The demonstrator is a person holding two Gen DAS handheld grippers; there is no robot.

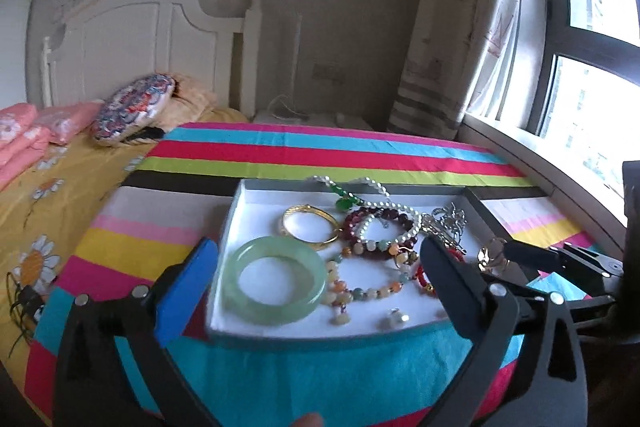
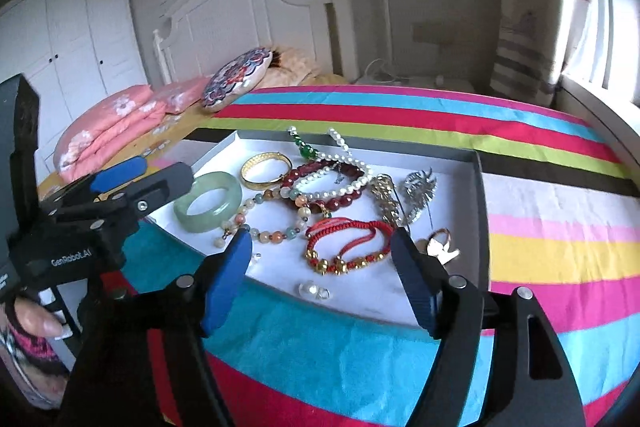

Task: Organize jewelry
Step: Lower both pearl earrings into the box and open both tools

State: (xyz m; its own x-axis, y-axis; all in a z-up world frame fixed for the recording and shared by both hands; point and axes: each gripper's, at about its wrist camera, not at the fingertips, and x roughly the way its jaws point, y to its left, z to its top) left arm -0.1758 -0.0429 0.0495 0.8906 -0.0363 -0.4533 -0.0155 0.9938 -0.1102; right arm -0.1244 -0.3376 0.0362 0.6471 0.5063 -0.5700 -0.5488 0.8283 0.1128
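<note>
A bed under a blanket striped in pink, turquoise, red, lime and yellow (image 2: pixel 400 111) fills the room, its white wooden headboard (image 2: pixel 256 11) at twelve o'clock, a white curtain (image 1: pixel 476 19) and window at two o'clock. On the blanket sits a shallow grey cardboard tray with a white lining (image 2: pixel 478 211), holding the jewelry. Inside it, a pale green jade bangle (image 1: pixel 274 281) lies at nine o'clock, a gold metal bangle (image 1: pixel 310 227) just beyond it toward eleven. A dark red bead bracelet (image 2: pixel 320 183) and a white pearl strand (image 2: pixel 340 183) overlap at the tray's centre (the pearls trail over the far rim, with a green pendant). A bracelet of mixed pastel stone beads (image 2: pixel 272 233) lies between the jade bangle and a red cord bracelet with gold beads (image 2: pixel 346 247), which sits at five o'clock. Silver brooches (image 2: pixel 418 189) rest at three o'clock. The left gripper (image 1: pixel 316 291) hovers at the tray's near edge, jaws spread wide with the jade bangle below the gap, untouched. The right gripper (image 2: pixel 322 279) stands partly spread above the red cord bracelet, gripping nothing
</note>
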